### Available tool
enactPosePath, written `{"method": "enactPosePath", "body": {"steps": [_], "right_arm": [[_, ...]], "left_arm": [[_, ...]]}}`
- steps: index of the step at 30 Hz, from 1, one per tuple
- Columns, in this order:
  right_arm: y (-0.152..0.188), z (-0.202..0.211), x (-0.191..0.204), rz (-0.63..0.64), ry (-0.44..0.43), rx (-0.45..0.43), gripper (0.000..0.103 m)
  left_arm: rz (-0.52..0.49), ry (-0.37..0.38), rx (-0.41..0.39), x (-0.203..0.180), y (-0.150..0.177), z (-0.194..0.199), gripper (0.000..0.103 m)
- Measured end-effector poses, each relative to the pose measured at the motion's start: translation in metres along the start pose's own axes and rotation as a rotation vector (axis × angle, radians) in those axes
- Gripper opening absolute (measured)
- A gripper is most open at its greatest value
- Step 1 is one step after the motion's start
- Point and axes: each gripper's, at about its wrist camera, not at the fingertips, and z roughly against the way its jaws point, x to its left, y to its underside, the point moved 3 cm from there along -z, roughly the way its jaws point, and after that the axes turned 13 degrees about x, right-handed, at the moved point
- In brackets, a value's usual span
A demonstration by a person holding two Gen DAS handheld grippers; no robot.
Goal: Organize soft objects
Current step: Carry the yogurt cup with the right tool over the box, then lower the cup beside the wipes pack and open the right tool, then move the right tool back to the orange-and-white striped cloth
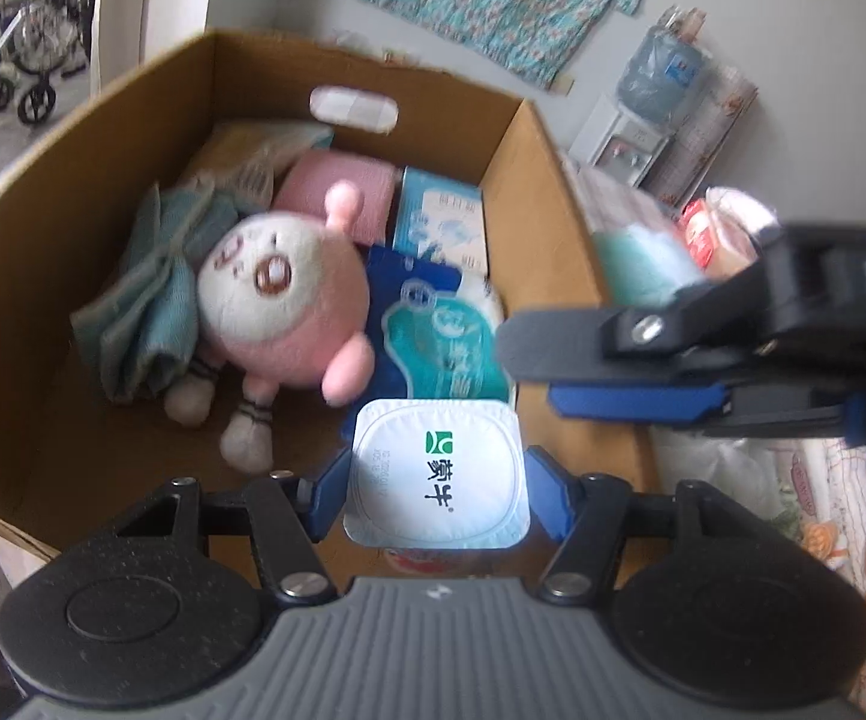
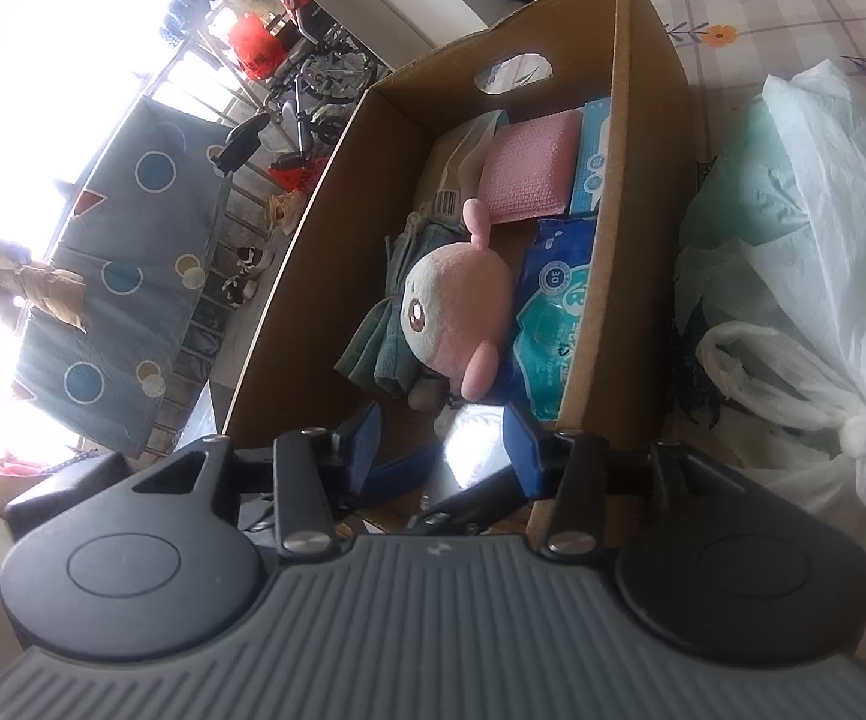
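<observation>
The left wrist view looks down into the box [image 1: 43, 276] from close above its near edge, far wall at 12 o'clock. The right wrist view sits close at the box's [image 2: 637, 192] end, looking along it. Both share the plush [image 1: 283, 294] [image 2: 463, 312] and box interior.

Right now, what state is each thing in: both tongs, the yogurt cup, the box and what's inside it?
Left tongs: shut on the yogurt cup.
Yogurt cup: sealed, foil lid up, held over the box's near edge.
Right tongs: open, holding nothing.
Cardboard box: open-topped, partly filled.
Plush doll: lying in the box, across the teal cloth.
Wipes pack: lying flat in the box, beside the doll.
</observation>
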Motion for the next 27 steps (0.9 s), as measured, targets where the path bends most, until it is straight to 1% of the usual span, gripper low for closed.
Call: {"method": "enactPosePath", "body": {"steps": [1, 2, 3, 4, 6, 10, 14, 16, 17, 19, 23, 27], "right_arm": [[0.0, 0.001, 0.0, 0.0, -0.002, -0.003, 0.045], [0.0, 0.001, -0.001, 0.0, -0.003, -0.004, 0.046], [0.001, 0.001, -0.001, -0.002, -0.006, -0.006, 0.046], [0.001, 0.002, -0.002, -0.003, -0.008, -0.008, 0.046], [0.002, 0.004, -0.003, -0.007, -0.013, -0.011, 0.047], [0.004, 0.009, -0.004, -0.009, -0.037, -0.028, 0.048], [0.009, 0.017, -0.003, -0.01, -0.065, -0.06, 0.049], [0.012, 0.023, -0.003, -0.01, -0.082, -0.084, 0.05], [0.014, 0.028, -0.004, -0.011, -0.088, -0.099, 0.05], [0.019, 0.039, -0.005, -0.014, -0.096, -0.133, 0.05], [0.031, 0.067, -0.017, -0.041, -0.115, -0.212, 0.051], [0.051, 0.103, -0.043, -0.108, -0.125, -0.307, 0.052]], "left_arm": [[-0.014, -0.012, 0.004, 0.0, 0.0, -0.004, 0.063], [-0.027, -0.025, -0.008, -0.002, 0.001, -0.004, 0.063], [-0.029, -0.032, -0.016, -0.002, 0.002, -0.003, 0.061], [-0.029, -0.029, -0.019, -0.003, 0.002, -0.002, 0.058], [-0.023, -0.014, -0.033, -0.003, 0.001, 0.003, 0.058], [-0.017, -0.013, -0.085, -0.002, -0.002, 0.016, 0.067], [-0.025, -0.026, -0.139, -0.005, -0.002, 0.029, 0.069], [-0.037, -0.021, -0.177, -0.01, -0.001, 0.036, 0.075], [-0.047, -0.018, -0.196, -0.014, -0.001, 0.039, 0.076], [-0.079, -0.012, -0.225, -0.024, 0.0, 0.046, 0.081], [-0.167, 0.011, -0.278, -0.05, 0.002, 0.056, 0.085], [-0.267, 0.062, -0.31, -0.083, 0.008, 0.059, 0.085]]}}
